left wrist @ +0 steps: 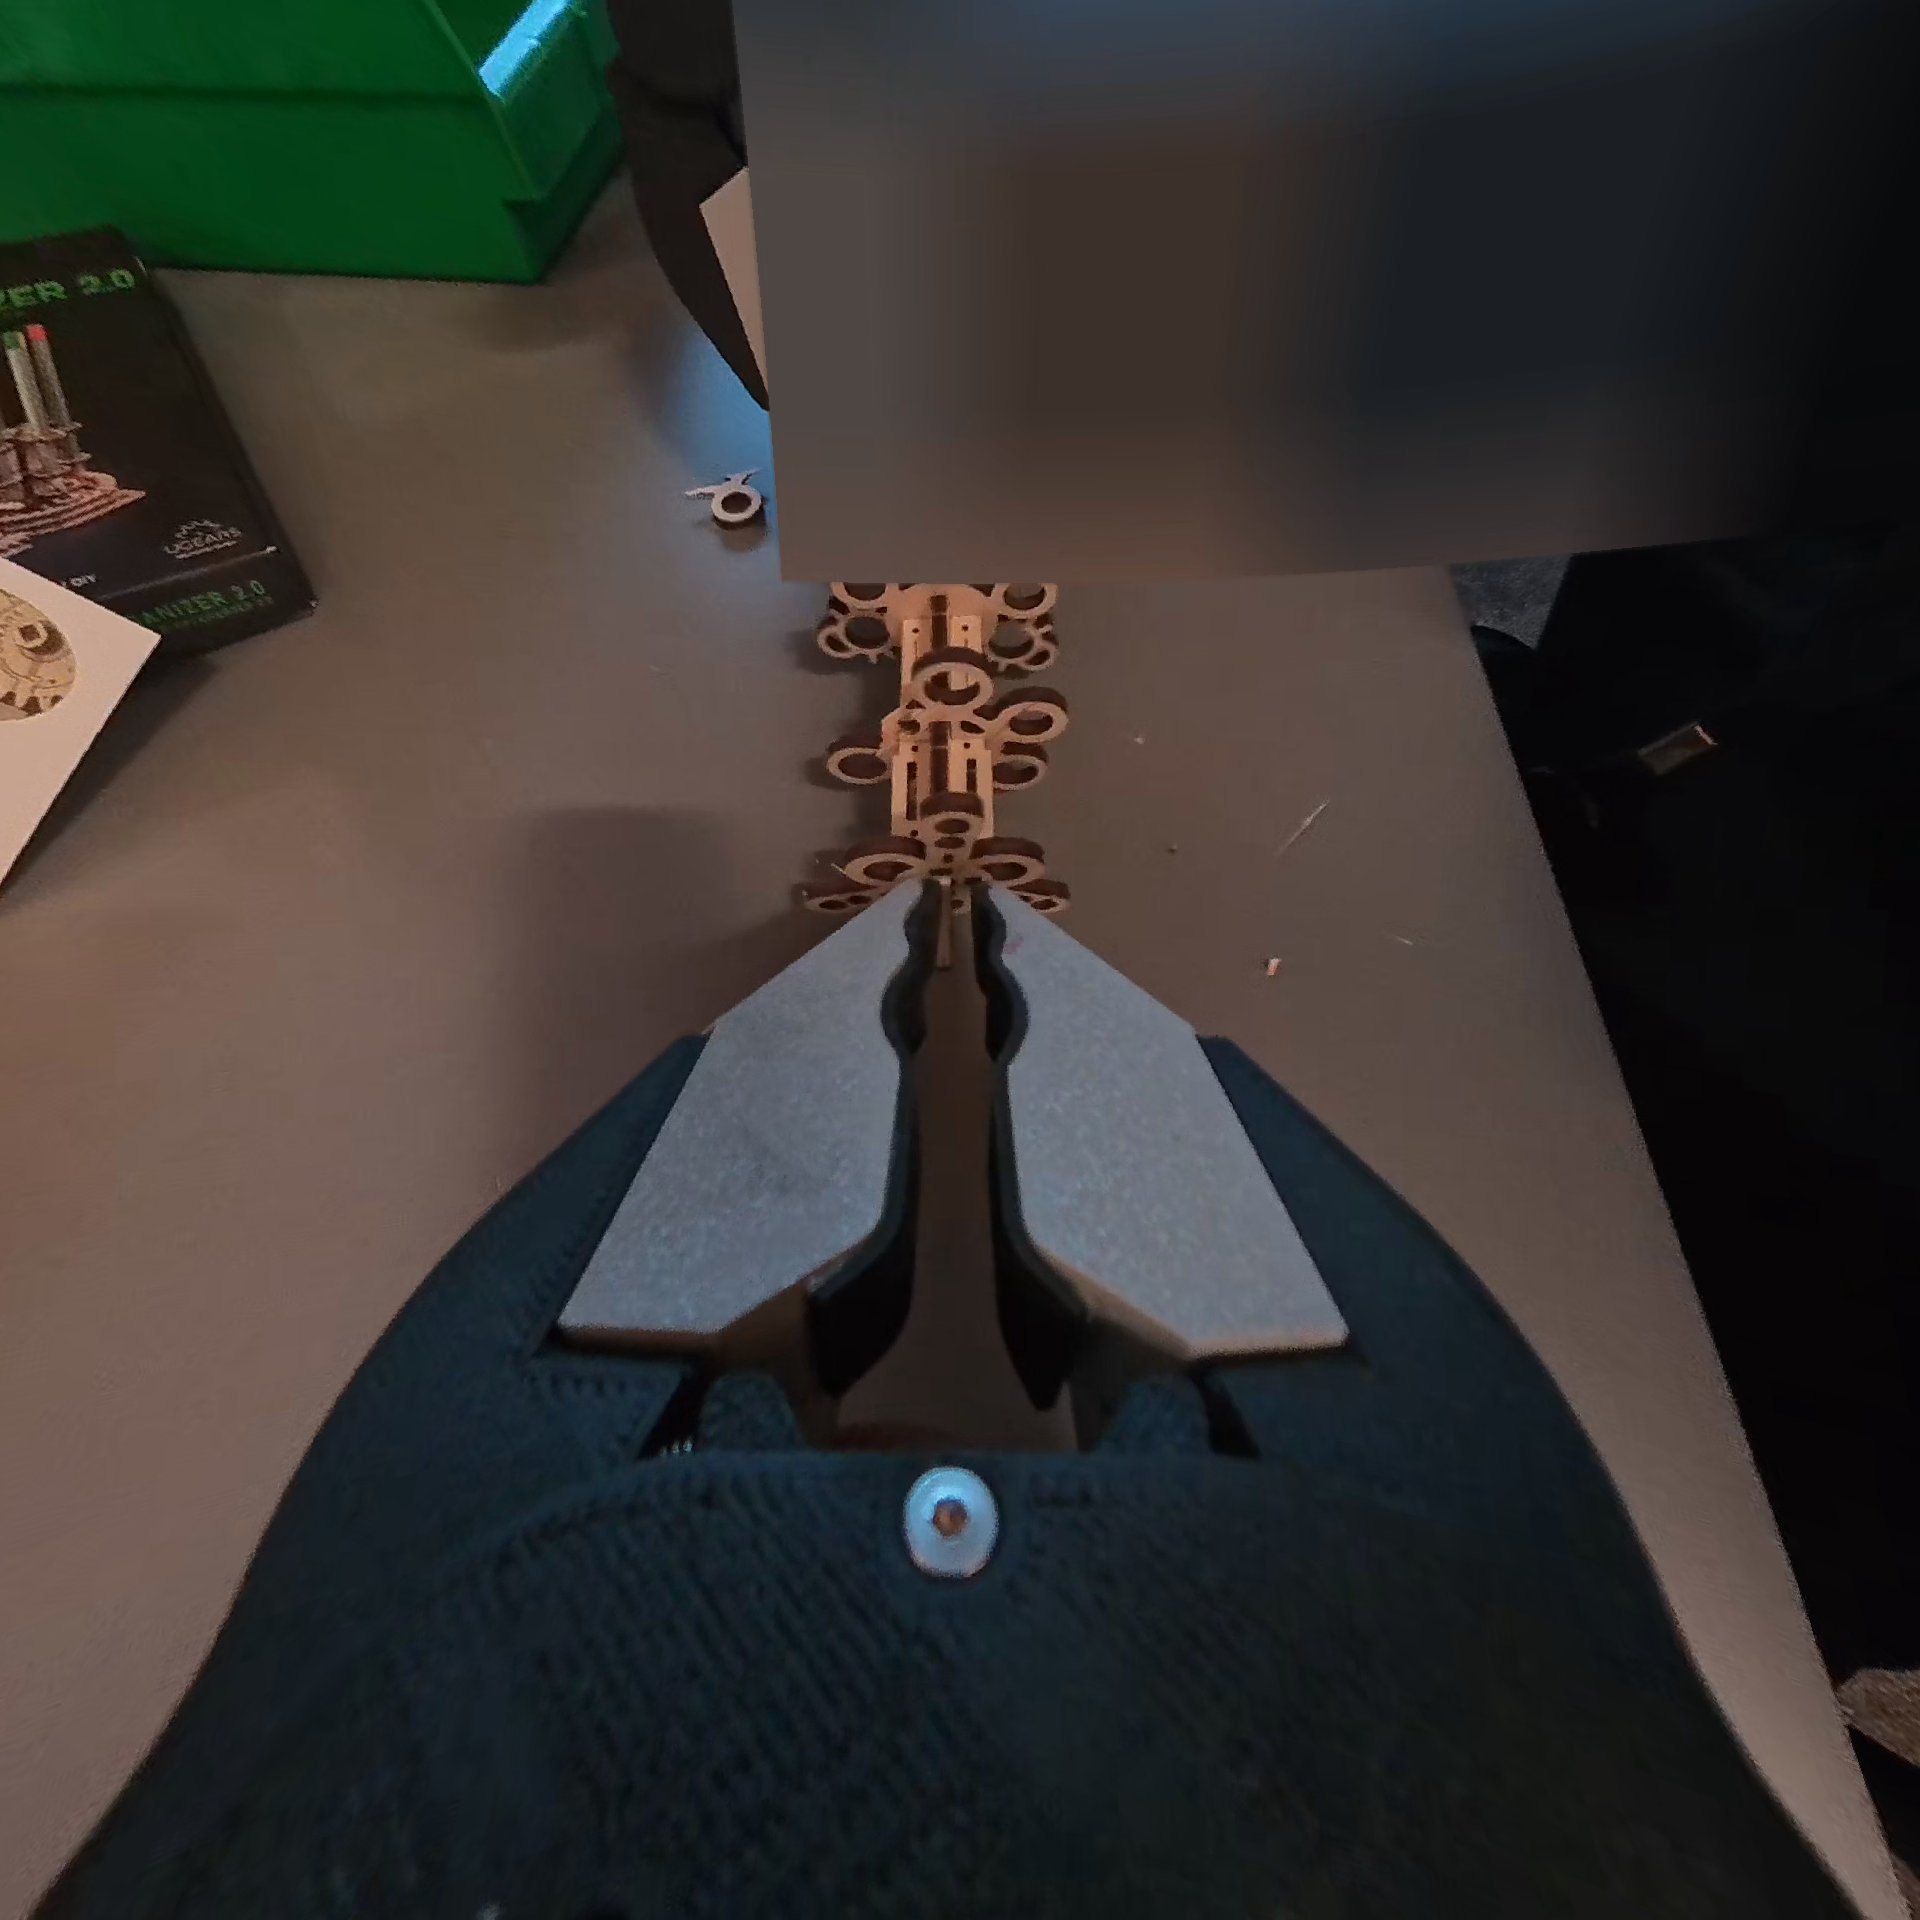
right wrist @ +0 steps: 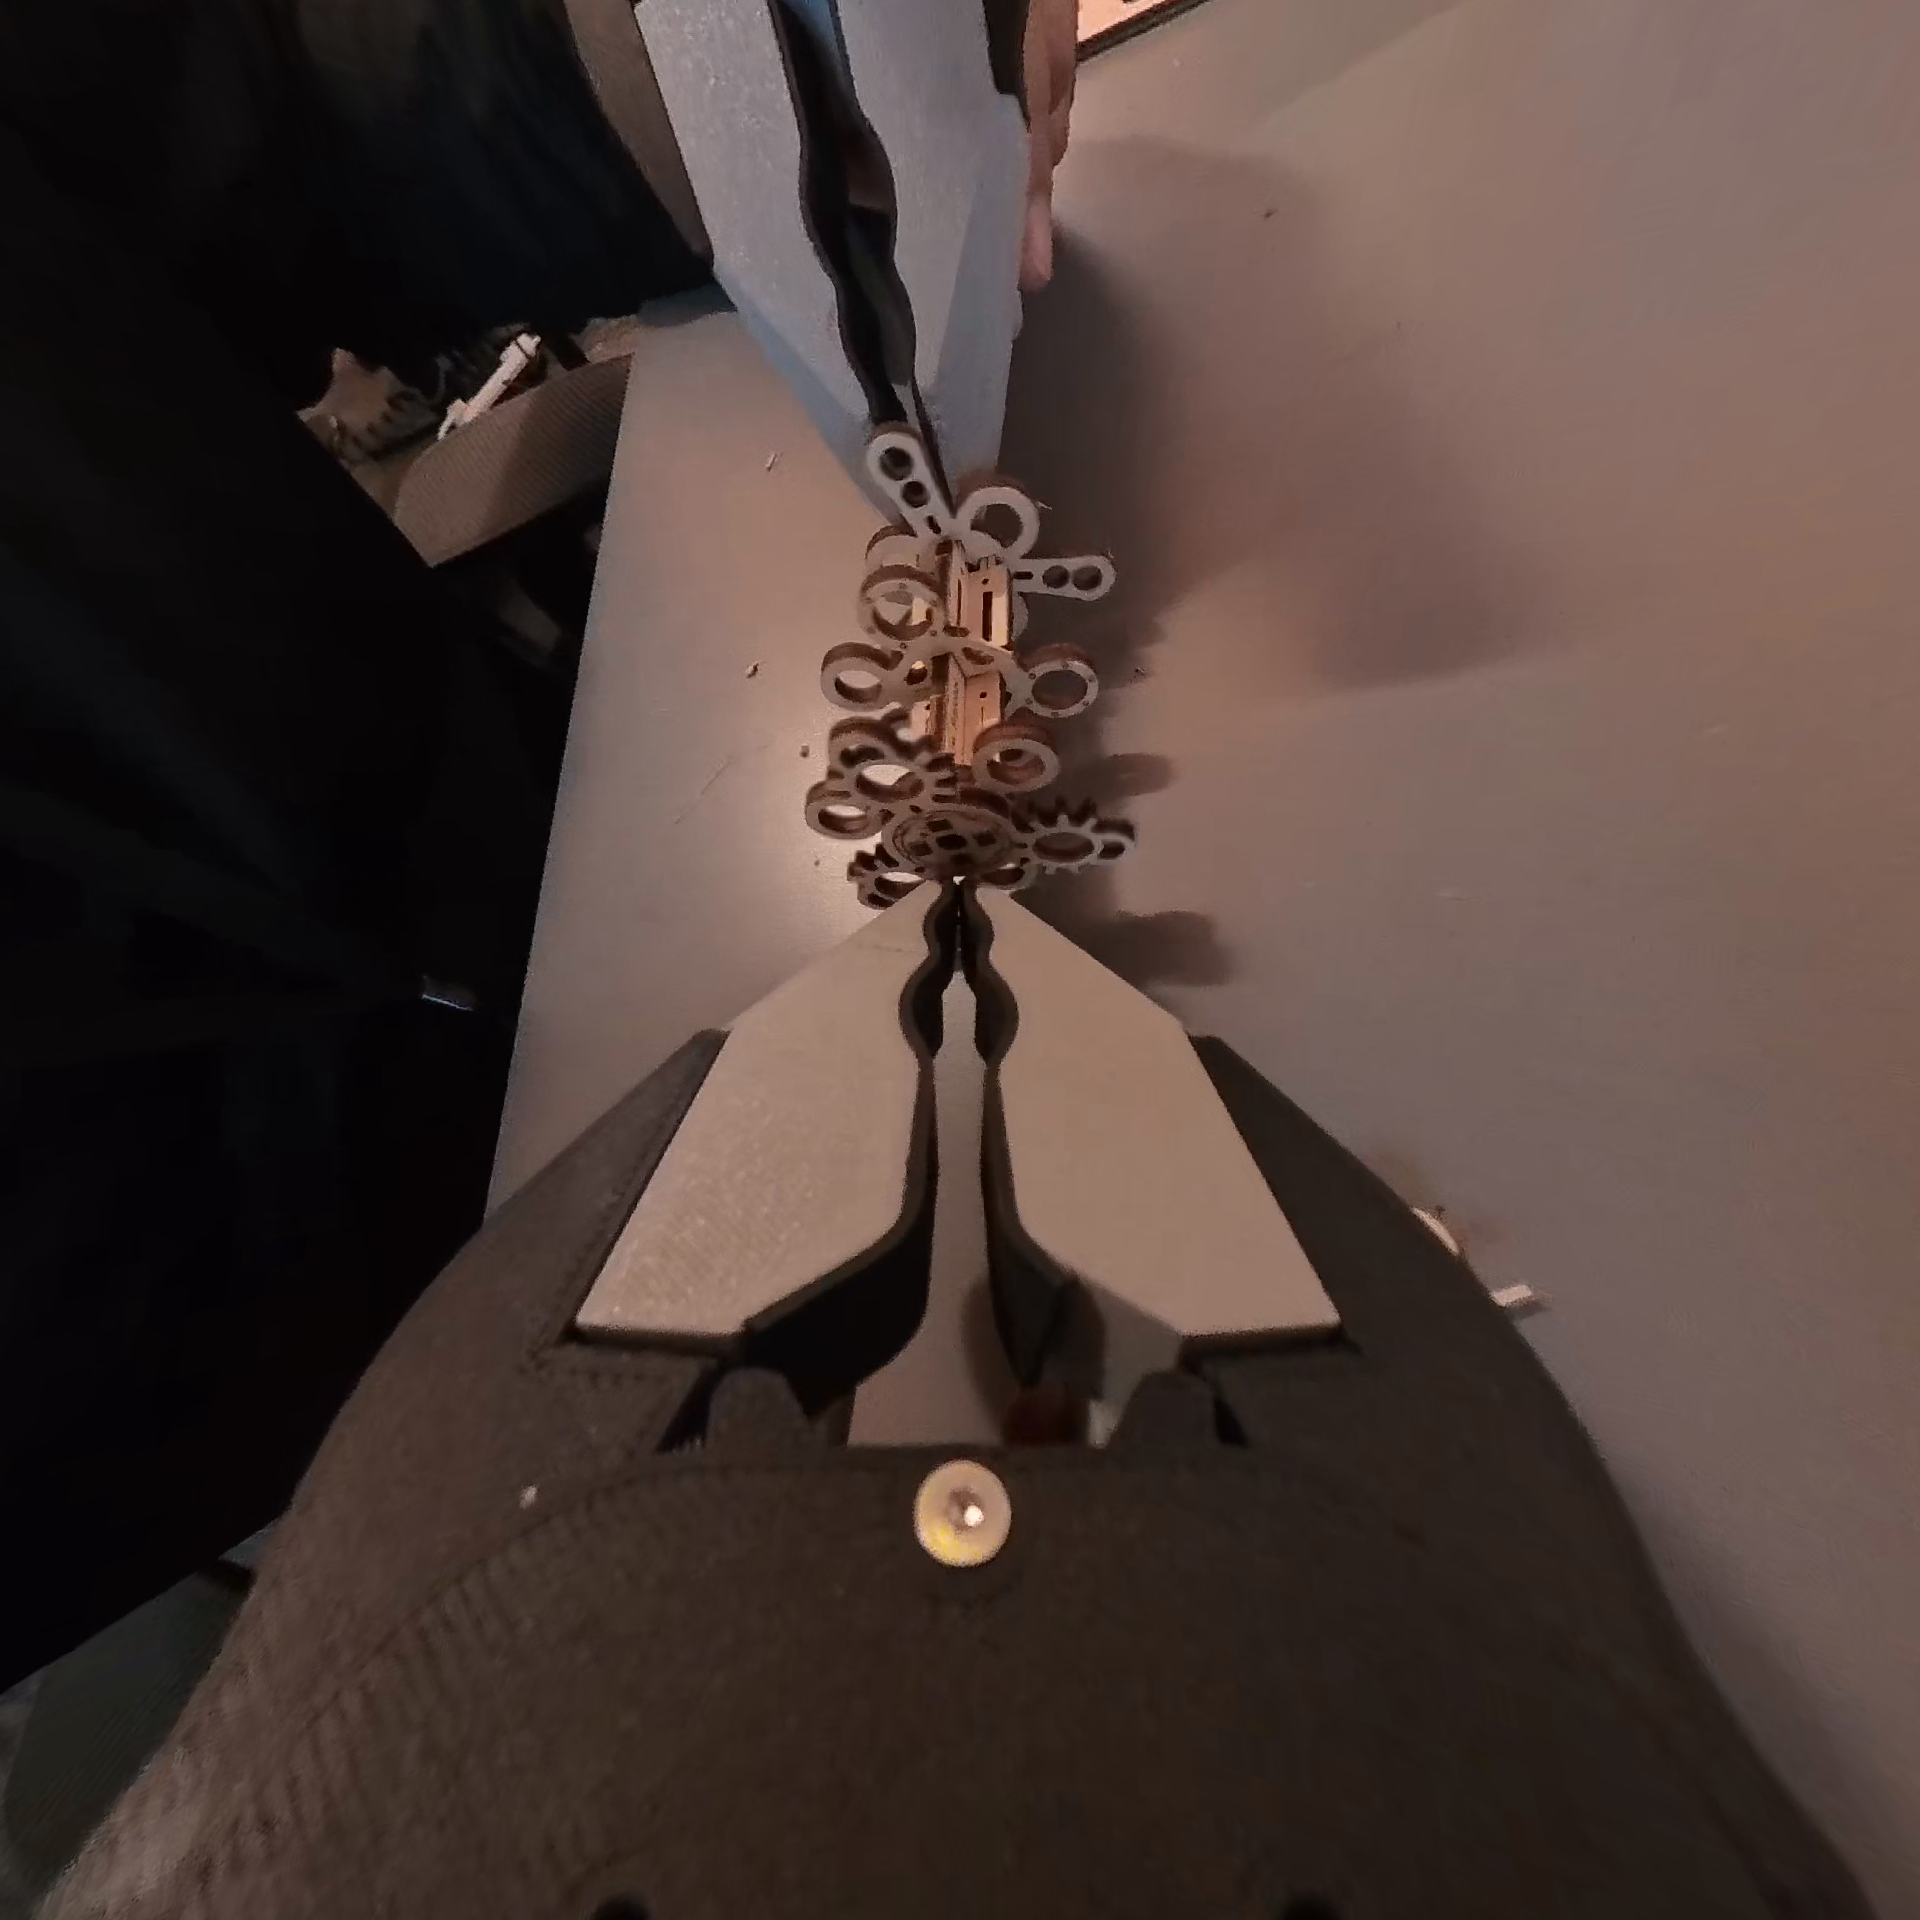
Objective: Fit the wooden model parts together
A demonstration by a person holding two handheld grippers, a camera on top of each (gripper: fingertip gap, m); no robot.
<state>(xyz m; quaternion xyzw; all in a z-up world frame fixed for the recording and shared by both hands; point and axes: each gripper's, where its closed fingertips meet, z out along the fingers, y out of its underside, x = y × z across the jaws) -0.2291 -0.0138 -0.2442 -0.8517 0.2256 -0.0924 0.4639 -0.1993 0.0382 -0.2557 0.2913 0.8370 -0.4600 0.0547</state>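
Note:
A wooden model [left wrist: 940, 769] of rings, gears and a square core hangs lengthwise between my two grippers above the grey table [left wrist: 416, 935]. My left gripper [left wrist: 948, 899] is shut on a thin flat plate at the model's near end. The right wrist view shows the model [right wrist: 961, 717] too, with the left gripper [right wrist: 914, 436] clamping a plate with holes at the far end. My right gripper [right wrist: 956, 899] is shut, and its tips pinch a small tab at the edge of the gear end. The right gripper is hidden in the left wrist view.
Green bins [left wrist: 291, 125], a dark box [left wrist: 125, 447] and a paper sheet [left wrist: 52, 686] lie at the far left. A loose wooden ring piece [left wrist: 732, 499] lies on the table. The table edge [right wrist: 582, 727] runs close beside the model. A hand [right wrist: 1039, 156] shows behind the left gripper. The left gripper's tips are roughly 7 centimeters from the right gripper's.

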